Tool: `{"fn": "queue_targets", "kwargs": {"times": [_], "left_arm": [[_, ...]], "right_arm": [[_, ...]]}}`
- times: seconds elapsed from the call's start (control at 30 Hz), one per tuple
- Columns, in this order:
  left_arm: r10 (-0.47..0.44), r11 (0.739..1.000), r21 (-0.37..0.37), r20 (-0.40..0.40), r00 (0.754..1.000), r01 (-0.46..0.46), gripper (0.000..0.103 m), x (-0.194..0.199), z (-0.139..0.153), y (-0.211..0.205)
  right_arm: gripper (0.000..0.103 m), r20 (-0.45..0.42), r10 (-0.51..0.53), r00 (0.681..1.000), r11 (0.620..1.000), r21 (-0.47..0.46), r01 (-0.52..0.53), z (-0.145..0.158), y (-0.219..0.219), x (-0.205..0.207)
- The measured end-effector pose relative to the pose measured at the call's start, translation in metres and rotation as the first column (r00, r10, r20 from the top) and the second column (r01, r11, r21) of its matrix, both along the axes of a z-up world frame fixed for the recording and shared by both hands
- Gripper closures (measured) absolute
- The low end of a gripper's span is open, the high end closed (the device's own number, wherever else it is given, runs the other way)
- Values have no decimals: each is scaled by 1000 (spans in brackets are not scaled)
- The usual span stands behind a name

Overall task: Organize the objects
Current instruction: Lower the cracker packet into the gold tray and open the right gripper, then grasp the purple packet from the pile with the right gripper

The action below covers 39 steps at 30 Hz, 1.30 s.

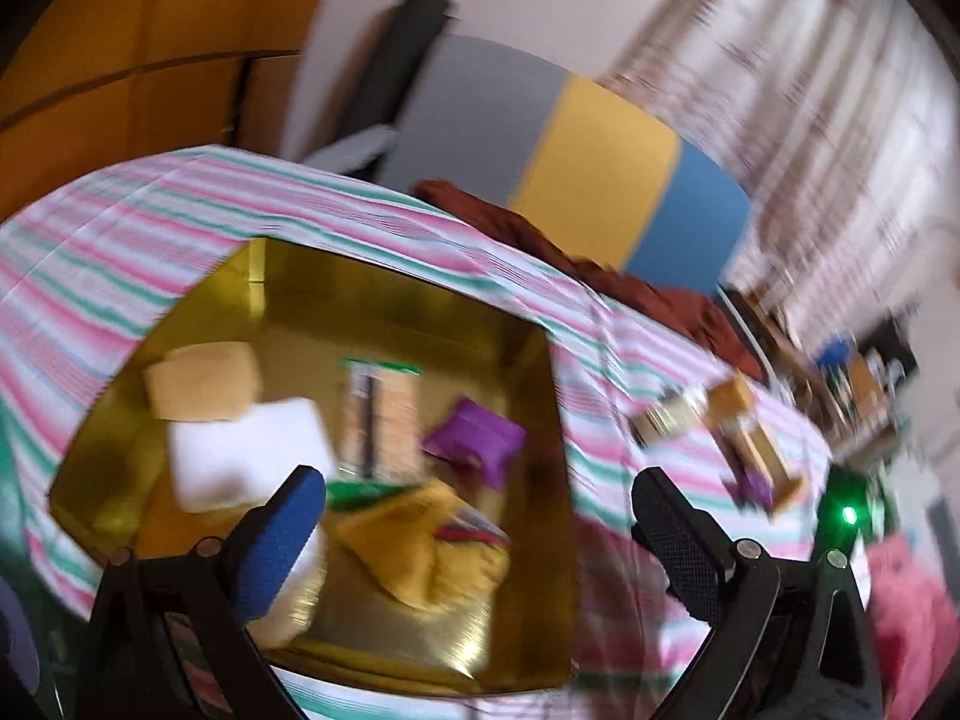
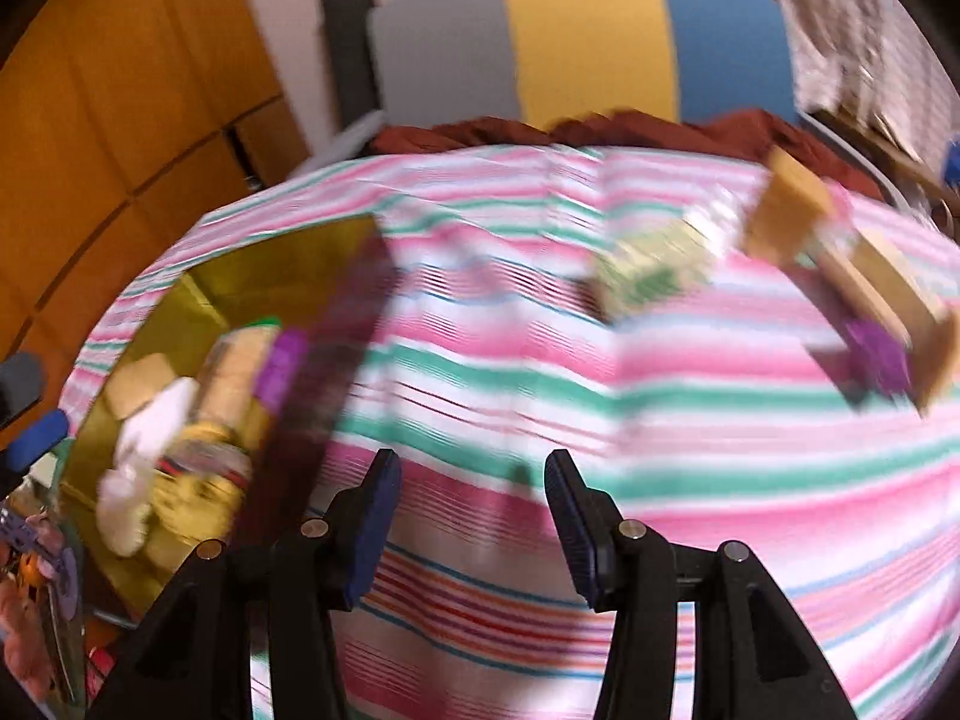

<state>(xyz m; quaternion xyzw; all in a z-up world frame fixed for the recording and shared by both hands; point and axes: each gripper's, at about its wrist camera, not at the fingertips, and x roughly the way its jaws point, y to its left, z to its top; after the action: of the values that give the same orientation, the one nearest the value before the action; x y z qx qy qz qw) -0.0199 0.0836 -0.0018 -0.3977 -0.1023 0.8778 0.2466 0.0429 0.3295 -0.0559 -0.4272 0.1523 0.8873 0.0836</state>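
**Box half filled, loose pieces left at the far right of the bed**

Gold box (image 1: 288, 276) sits open toward the left side of the striped bedspread (image 2: 480, 360), and it already holds a good share of the things: a tan block (image 1: 201, 381) and a white block (image 1: 246, 450) at its left, a purple packet (image 1: 474, 438) near its right wall, a yellow pouch (image 1: 420, 546) at the near side and a long packet with a green end (image 1: 375, 408) down the middle. That part of the sorting looks done.

What remains lies well apart from the box, toward the far right edge of the bedspread: a greenish pack (image 2: 654, 270), a tan block (image 2: 786, 210), a wooden piece (image 2: 900, 300) and a small purple item (image 2: 876, 354) just beside it. Blur keeps me from saying more about them.

Left gripper (image 1: 480, 498) hangs over the near right part of the box, its fingers spread wide with nothing between them. Right gripper (image 2: 474, 480) is over bare stripes between the box and the loose pieces, fingers apart and empty too.

I would judge the job somewhat past halfway, with four or so pieces left to fetch; the right gripper seems the one better placed to reach them.

A rust-coloured cloth (image 2: 630, 126) lies bunched along the far edge.
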Motion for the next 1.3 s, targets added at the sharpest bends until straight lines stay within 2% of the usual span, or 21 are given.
{"fn": "queue_targets", "kwargs": {"times": [0.23, 0.47, 0.6, 0.73, 0.83, 1.0, 1.17, 1.3], "left_arm": [[-196, 979, -59, -49, 979, 193, 0, 38, -3, 48], [-334, 941, -75, -36, 942, 330, 0, 78, -11, 96], [-328, 944, -45, -15, 945, 327, 0, 95, -22, 109], [-346, 935, -43, 92, 934, 351, 0, 102, -44, 121], [-343, 933, -79, 103, 934, 351, 0, 106, -50, 126], [-324, 939, -91, 96, 941, 332, 0, 104, -48, 127], [-317, 938, -118, 95, 944, 327, 0, 93, -49, 136], [-291, 945, -125, 104, 951, 303, 0, 81, -50, 146]], "right_arm": [[53, 20, -131, 991, 991, 28, 130, -14, 64, 45], [48, -14, -284, 959, 959, 10, 284, -9, 129, 68], [42, -36, -332, 943, 942, 27, 333, 0, 158, 60], [40, -58, -339, 939, 939, 41, 342, 3, 181, 43], [40, -54, -334, 941, 939, 71, 337, -2, 192, 29], [38, -62, -308, 950, 948, 71, 311, -16, 196, 23], [56, -76, -276, 958, 959, 46, 279, -23, 193, 23], [59, -94, -262, 961, 963, 38, 266, -24, 189, 27]]}}
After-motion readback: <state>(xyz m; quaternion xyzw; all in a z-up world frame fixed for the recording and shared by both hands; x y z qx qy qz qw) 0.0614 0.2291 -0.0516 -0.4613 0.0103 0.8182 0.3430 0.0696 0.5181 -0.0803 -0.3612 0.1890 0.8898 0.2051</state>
